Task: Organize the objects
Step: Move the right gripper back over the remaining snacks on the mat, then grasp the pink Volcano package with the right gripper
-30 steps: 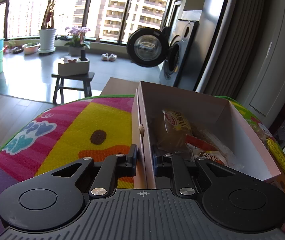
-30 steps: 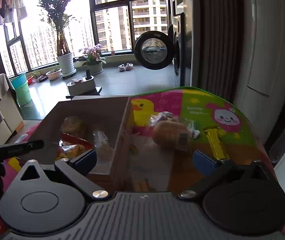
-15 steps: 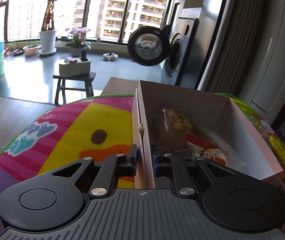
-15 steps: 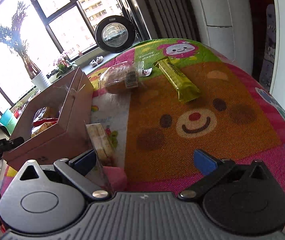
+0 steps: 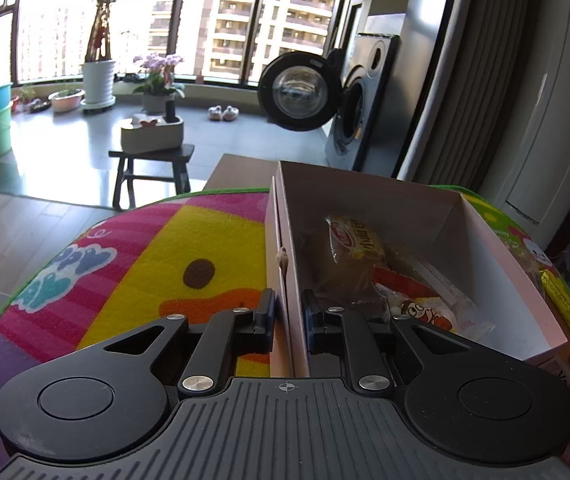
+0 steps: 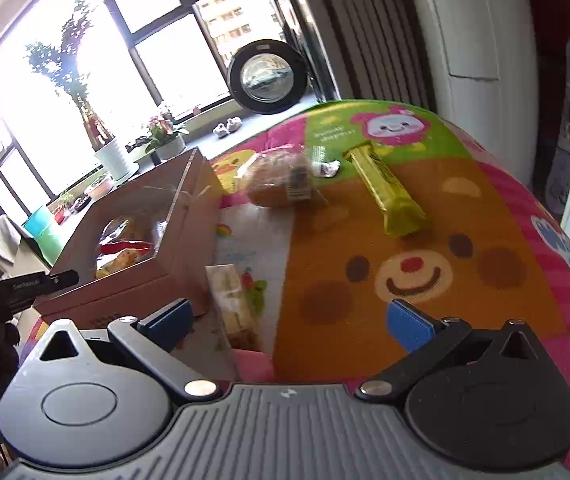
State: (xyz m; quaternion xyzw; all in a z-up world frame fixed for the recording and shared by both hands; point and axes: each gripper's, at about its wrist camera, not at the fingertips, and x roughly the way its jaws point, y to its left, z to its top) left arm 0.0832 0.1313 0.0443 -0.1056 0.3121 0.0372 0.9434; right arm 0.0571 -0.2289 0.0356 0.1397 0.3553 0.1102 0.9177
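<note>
Clearly the left gripper (image 5: 287,314) is clenched on the near side wall of the pink box (image 5: 497,248), one of its fingers (image 5: 265,316) outside the wall and the other inside, so the box is steadied on the cartoon play mat (image 5: 157,256). The right gripper (image 6: 289,320) hangs released above the mat, its blue-padded fingers (image 6: 409,324) spread wide with nothing between them.

Just ahead of the right fingers and toward their left side lies a clear-wrapped sandwich pack (image 6: 231,304), close beside the box's corner. Farther ahead sit a wrapped bun (image 6: 277,186) and a yellow snack bar (image 6: 389,196), well apart from the fingers.

Judging by looks, all three are light. The sandwich pack and bun seem soft and crushable under slippery film, so a gentle pinch across the narrow middle would suit; the bar looks stiffer and is best taken across its width.

Only the left wrist view shows the box's contents plainly: several snack packets (image 5: 355,236) lying ahead of the inner finger. Only the right wrist view shows the sandwich pack and the bun plainly; the other view catches just the bar at its right edge.
</note>
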